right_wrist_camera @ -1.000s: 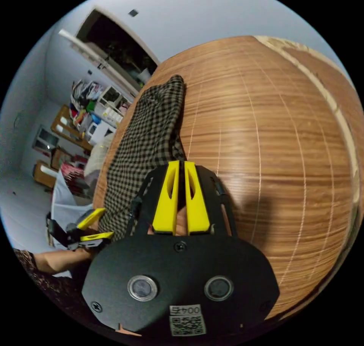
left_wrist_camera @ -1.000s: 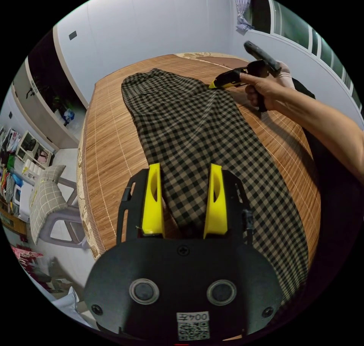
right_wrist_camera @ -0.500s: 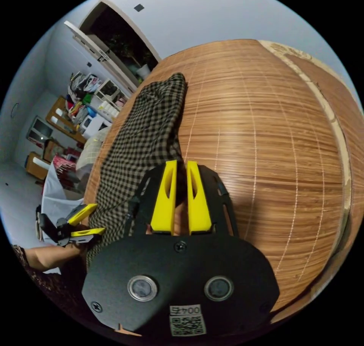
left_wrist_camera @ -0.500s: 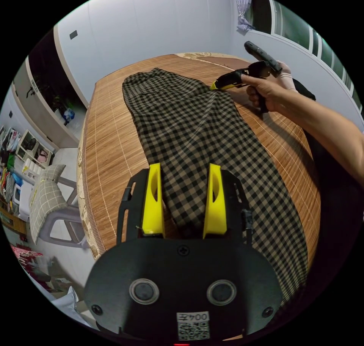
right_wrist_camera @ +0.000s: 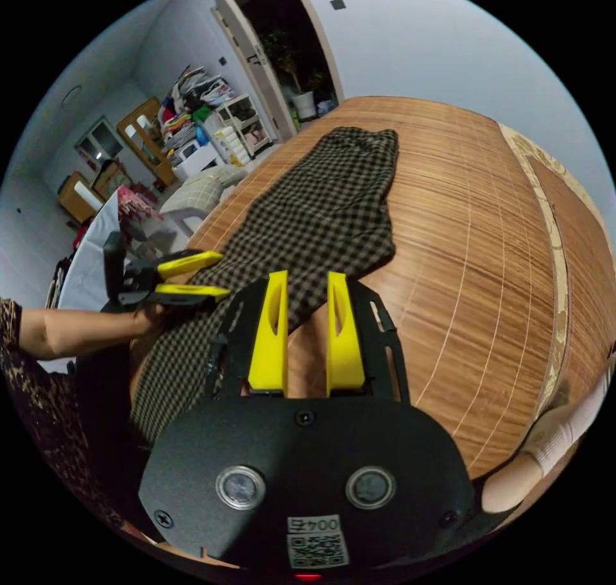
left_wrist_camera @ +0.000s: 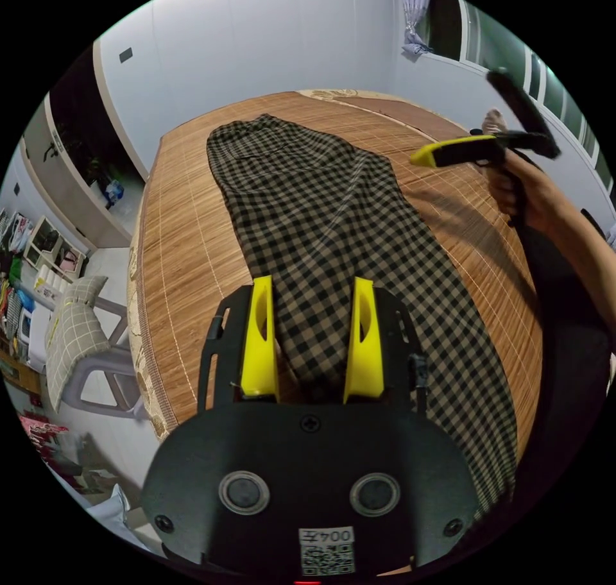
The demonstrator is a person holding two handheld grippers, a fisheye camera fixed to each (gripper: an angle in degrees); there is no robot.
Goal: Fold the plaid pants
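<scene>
Plaid pants [left_wrist_camera: 333, 226] lie lengthwise between the left gripper's [left_wrist_camera: 312, 290] spread jaws; right gripper [right_wrist_camera: 305, 283], apart and empty, hangs beside them. A one-layer pinch could skew the fold.

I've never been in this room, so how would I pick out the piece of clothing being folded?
Look at the big bed covered by a brown bamboo mat. Stretched lengthwise across it lie the plaid pants, spread flat. They are the one cloth on the mat, checked in black and tan against its plain wooden stripes.
</scene>
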